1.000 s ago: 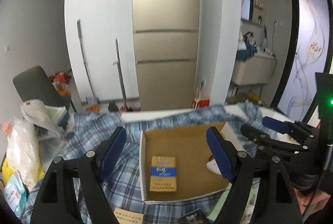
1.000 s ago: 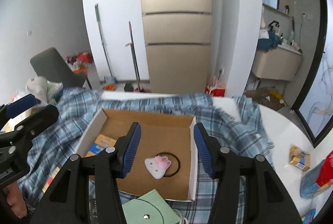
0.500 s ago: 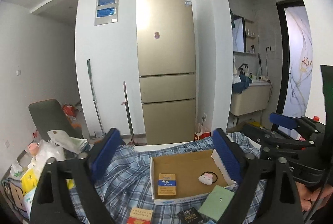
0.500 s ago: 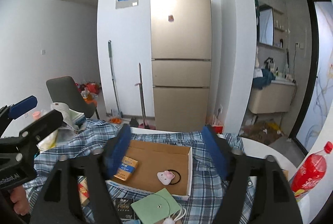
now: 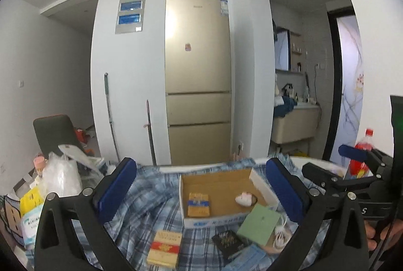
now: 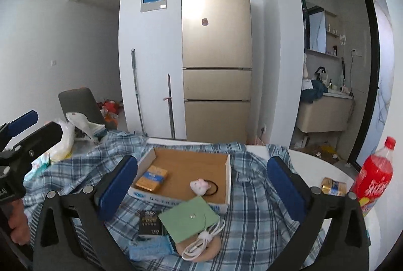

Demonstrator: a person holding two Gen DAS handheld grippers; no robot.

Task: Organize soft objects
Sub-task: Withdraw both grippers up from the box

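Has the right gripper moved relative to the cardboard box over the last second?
Yes. The right gripper has pulled back and up from the cardboard box, which was between its fingers and now lies smaller ahead. Its jaws have just been opening, nothing between them.

wrist views facing fridge [image 5: 198,79], sharing box [image 6: 228,170]
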